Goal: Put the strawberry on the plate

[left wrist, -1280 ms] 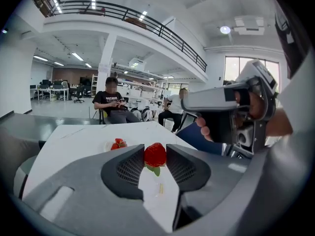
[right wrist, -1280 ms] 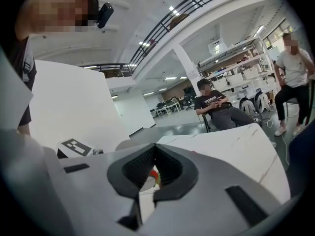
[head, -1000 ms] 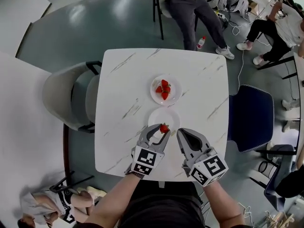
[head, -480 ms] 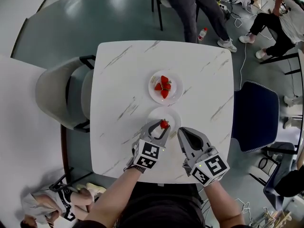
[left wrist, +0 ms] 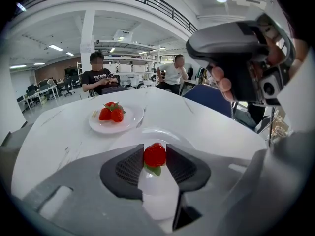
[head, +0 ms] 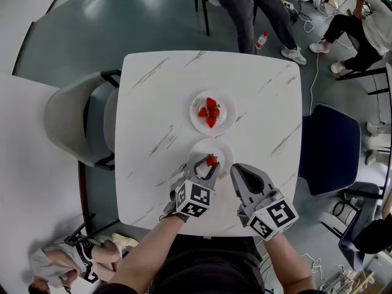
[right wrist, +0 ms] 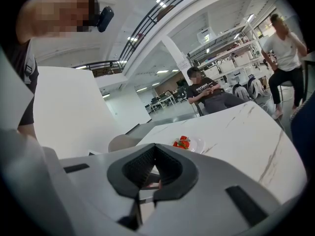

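Note:
A red strawberry [head: 211,160] [left wrist: 155,154] with green leaves is pinched between the dark pads of my left gripper [head: 210,162] [left wrist: 155,157]. It hangs over the near edge of an empty white plate [head: 211,148] [left wrist: 147,134]. Farther back stands a second white plate [head: 225,116] [left wrist: 131,119] carrying three strawberries [head: 210,111] [left wrist: 111,112]. My right gripper [head: 236,173] [right wrist: 155,170] rests just right of the empty plate with its jaws shut and nothing between them. It also looms at the upper right of the left gripper view as the right gripper [left wrist: 246,68].
The white marble table [head: 153,103] has a grey chair [head: 79,124] at its left and a dark blue chair [head: 327,149] at its right. People sit beyond the far edge. A bottle [head: 261,40] stands on the floor there.
My left gripper has carried the strawberry a little farther forward over the empty plate. The right gripper has hardly moved.

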### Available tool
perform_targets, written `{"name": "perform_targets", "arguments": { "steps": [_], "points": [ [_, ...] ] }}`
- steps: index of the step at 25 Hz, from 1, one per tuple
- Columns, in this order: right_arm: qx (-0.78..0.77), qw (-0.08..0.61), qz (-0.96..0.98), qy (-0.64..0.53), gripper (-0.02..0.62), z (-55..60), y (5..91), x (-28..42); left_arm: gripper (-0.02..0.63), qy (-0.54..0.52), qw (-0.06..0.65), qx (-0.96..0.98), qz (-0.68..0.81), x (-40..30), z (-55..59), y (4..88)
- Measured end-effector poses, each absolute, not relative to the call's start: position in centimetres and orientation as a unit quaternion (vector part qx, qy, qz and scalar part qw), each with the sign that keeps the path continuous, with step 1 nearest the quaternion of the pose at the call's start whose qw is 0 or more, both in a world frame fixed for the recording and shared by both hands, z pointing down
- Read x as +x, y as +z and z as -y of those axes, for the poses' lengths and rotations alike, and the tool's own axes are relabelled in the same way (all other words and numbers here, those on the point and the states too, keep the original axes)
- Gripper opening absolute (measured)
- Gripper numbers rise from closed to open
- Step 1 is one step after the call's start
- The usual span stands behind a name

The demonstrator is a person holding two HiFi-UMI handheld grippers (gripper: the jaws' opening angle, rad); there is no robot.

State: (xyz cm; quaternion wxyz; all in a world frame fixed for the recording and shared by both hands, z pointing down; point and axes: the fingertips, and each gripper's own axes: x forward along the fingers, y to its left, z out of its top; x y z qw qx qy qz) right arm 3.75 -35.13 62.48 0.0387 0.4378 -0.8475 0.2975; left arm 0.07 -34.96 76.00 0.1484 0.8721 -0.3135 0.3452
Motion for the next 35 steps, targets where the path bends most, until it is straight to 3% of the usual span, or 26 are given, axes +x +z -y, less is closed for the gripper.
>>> {"name": "perform_targets", "arguments": {
  "steps": [15,35],
  "points": [
    [0.425,0.039,0.853,0.299,0.003,34.6,60.8,4.2,0.132,0.317,0.167,0.872,0.334,-0.9,35.2,73.5],
    [0.401,0.039,0.884,0.238,0.003,30.8,50.2,1.6,0.129,0.111,0.171,0.900,0.385,-2.7,31.8,51.9]
  ]
}}
